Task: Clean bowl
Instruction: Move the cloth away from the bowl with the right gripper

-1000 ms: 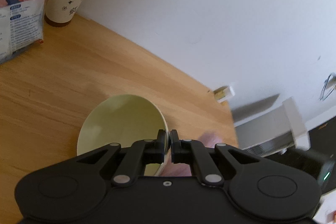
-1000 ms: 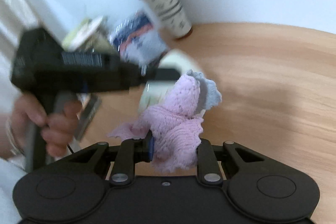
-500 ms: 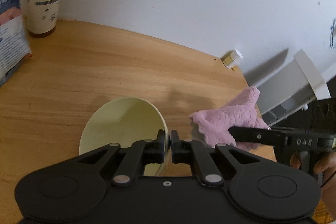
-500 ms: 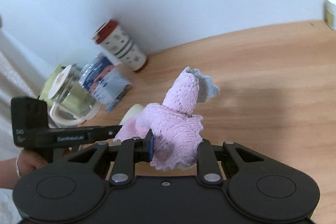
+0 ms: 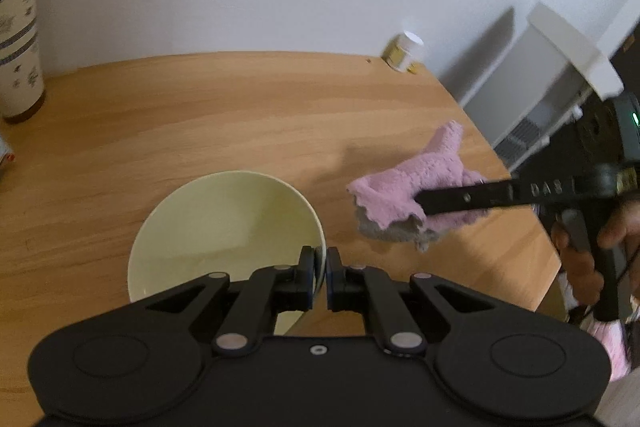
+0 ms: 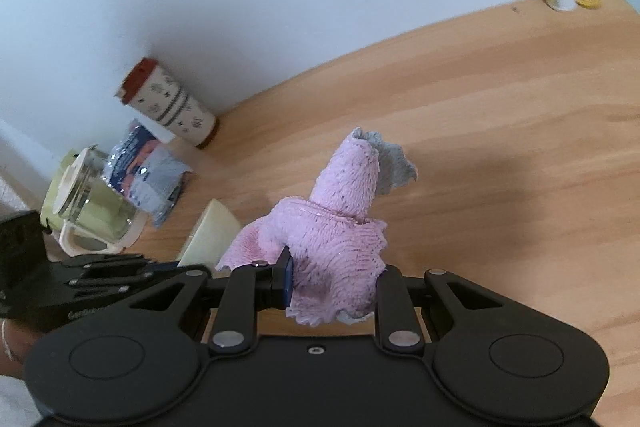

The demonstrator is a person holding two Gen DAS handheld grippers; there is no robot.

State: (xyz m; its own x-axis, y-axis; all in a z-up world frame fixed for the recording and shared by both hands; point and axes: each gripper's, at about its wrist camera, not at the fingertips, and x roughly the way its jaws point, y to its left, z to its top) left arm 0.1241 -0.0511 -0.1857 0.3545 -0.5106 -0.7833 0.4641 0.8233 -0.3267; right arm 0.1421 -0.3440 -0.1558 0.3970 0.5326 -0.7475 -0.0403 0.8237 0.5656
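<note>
Pale-green bowl (image 5: 224, 227) tilted, mouth facing camera, rim in left tongs (image 5: 320, 269).

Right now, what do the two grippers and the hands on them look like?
Left gripper and right gripper: matte black plastic, rounded bodies, scissor linkages with silver pivot pins, blue-edged pads. The right gripper's side bears pale lettering and a green light. The left wrist wears a thin bracelet.
</note>
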